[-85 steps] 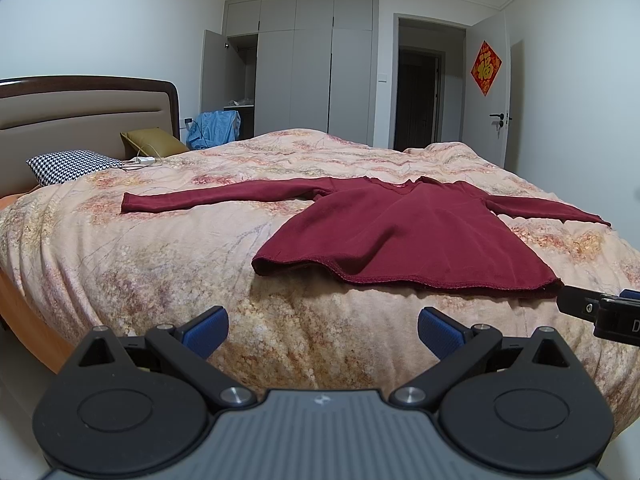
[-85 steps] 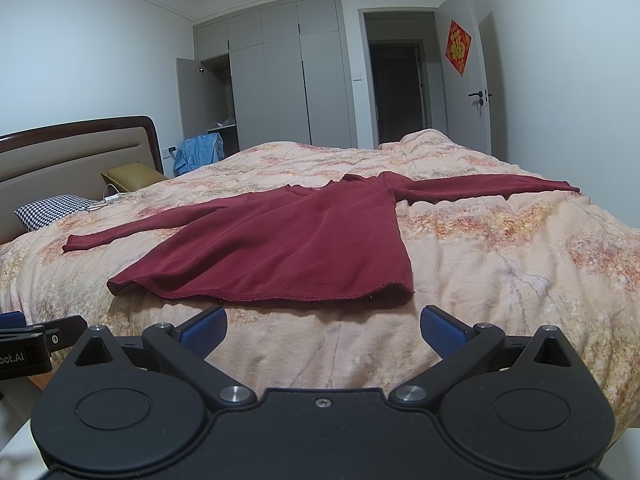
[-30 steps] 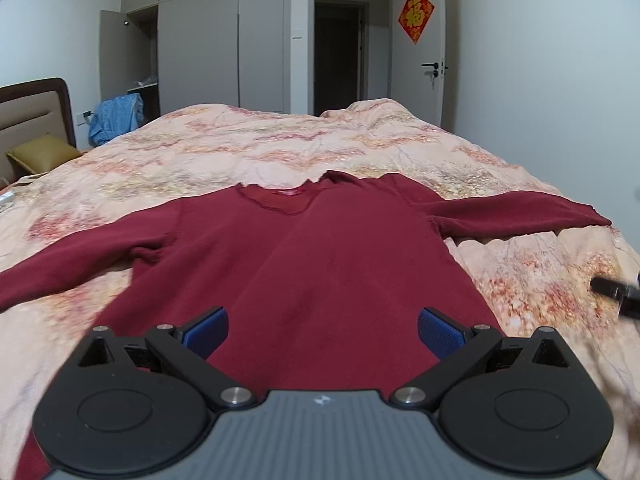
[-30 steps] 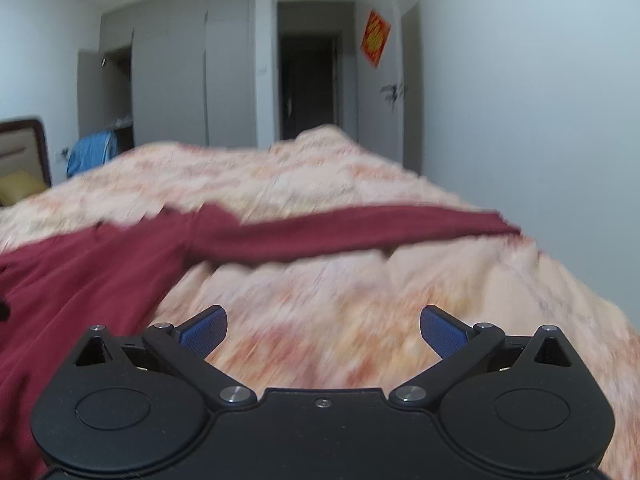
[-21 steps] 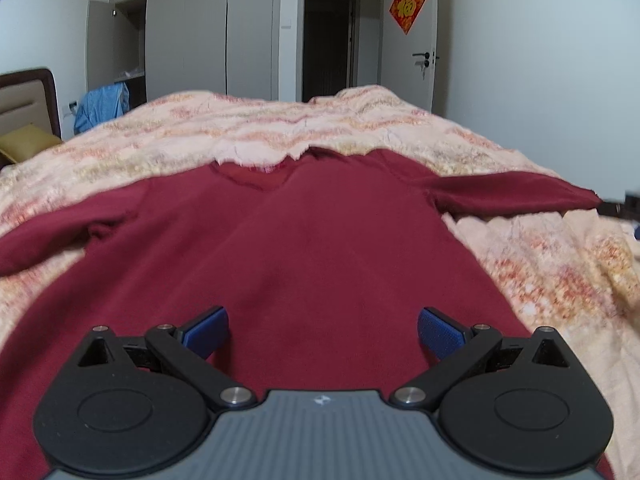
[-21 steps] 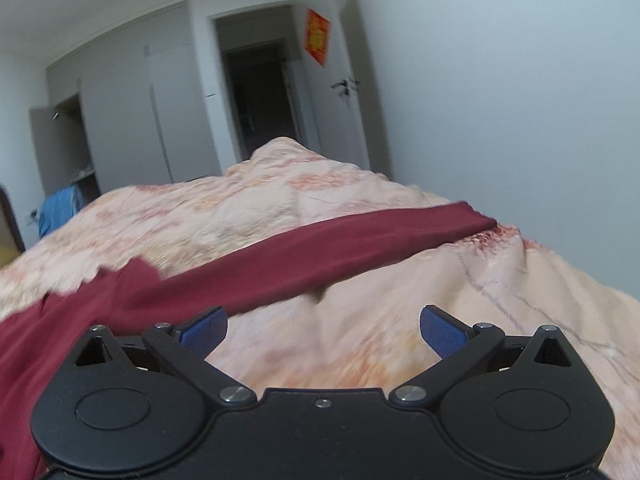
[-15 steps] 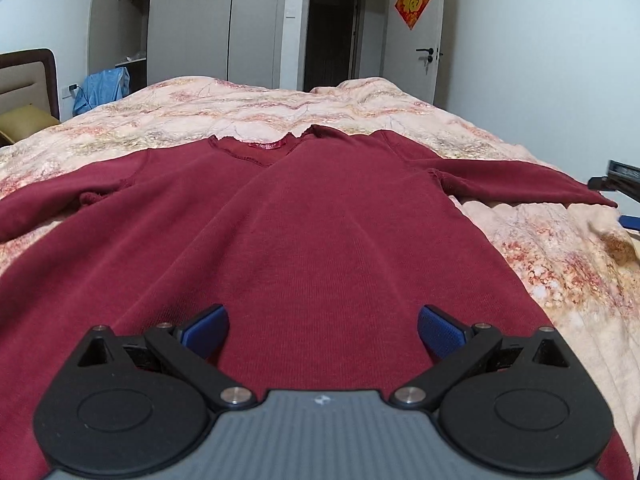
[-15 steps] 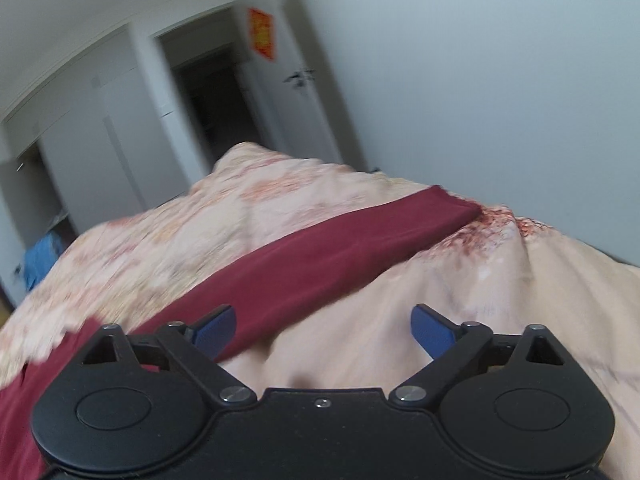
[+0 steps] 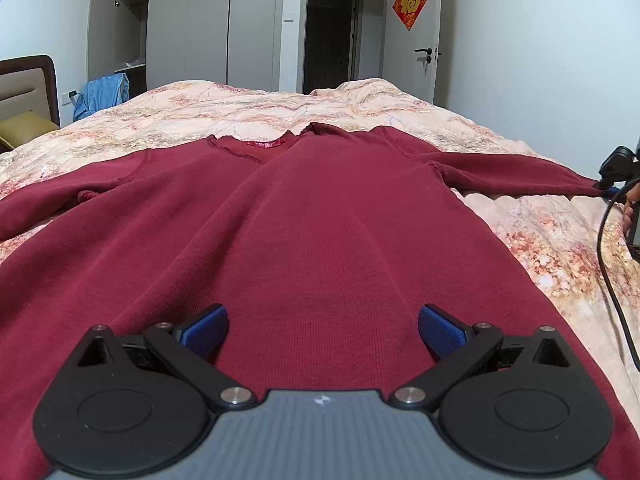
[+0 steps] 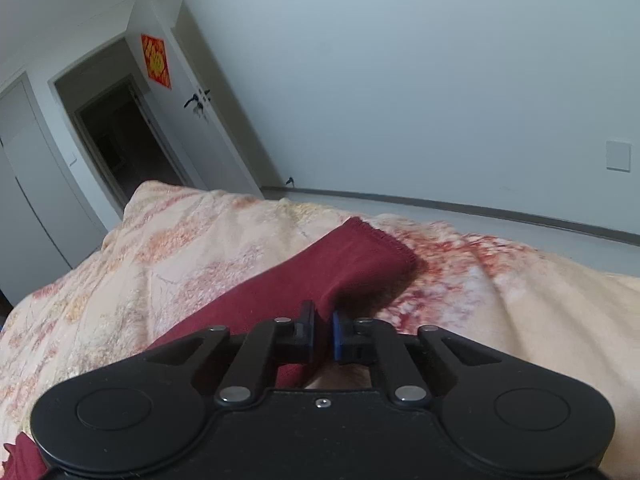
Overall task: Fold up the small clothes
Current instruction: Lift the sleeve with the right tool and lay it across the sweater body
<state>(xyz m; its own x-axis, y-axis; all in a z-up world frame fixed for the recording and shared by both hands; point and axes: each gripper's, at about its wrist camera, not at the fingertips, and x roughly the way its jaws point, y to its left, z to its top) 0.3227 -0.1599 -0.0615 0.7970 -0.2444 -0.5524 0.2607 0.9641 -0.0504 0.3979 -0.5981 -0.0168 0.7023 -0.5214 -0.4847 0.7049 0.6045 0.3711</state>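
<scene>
A dark red long-sleeved top [image 9: 312, 220] lies flat on the bed, neck away from me and both sleeves spread out. My left gripper [image 9: 323, 326] is open, low over the lower middle of its body, with nothing between the blue pads. My right gripper [image 10: 323, 330] is shut on the top's right sleeve [image 10: 352, 268] near the cuff, at the bed's right side. That gripper also shows at the far right of the left wrist view [image 9: 618, 168], at the sleeve's end.
The floral quilt [image 9: 248, 116] covers the whole bed. A headboard and a yellow pillow [image 9: 22, 128] are at far left. A wardrobe, an open doorway [image 9: 330, 40] and a white door stand beyond. The bed's right edge drops to the floor by a wall [image 10: 440, 100].
My left gripper moved forward over the top's body and stayed open. My right gripper swung right to the sleeve end and closed on it near the cuff.
</scene>
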